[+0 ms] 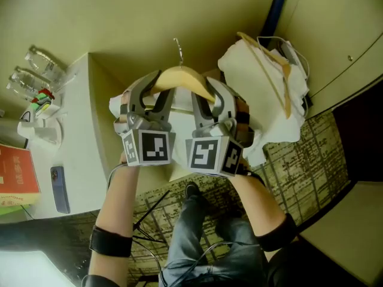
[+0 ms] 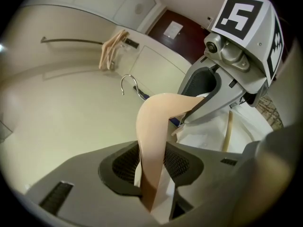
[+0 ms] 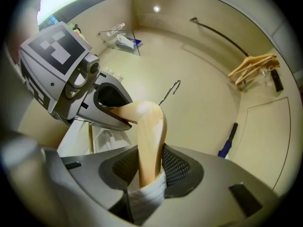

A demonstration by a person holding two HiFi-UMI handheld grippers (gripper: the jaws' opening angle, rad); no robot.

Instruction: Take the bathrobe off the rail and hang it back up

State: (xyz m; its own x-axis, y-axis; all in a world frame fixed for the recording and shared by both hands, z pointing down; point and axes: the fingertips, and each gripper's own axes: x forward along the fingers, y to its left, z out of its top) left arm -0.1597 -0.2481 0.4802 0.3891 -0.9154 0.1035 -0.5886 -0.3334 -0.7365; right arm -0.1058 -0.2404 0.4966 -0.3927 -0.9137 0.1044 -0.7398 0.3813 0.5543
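Where the white surface (image 1: 84,136) ends in a straight edge at left, the woven white bathrobe (image 3: 147,195) drapes the smooth, curved wooden hanger (image 1: 179,79). The left claw (image 1: 149,97) and right claw (image 1: 209,100) each clamp one arm, and the wire hook (image 1: 178,49) faces the plain wall (image 1: 119,17).

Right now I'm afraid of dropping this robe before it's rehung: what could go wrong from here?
The left gripper and right gripper each clamp the pale wooden hanger together with a fold of white bathrobe cloth; that cloth may slide or snag when a gripper lets go. The hanger's thin metal hook is free, away from the dark wall rail, so it could miss or swing on approach.
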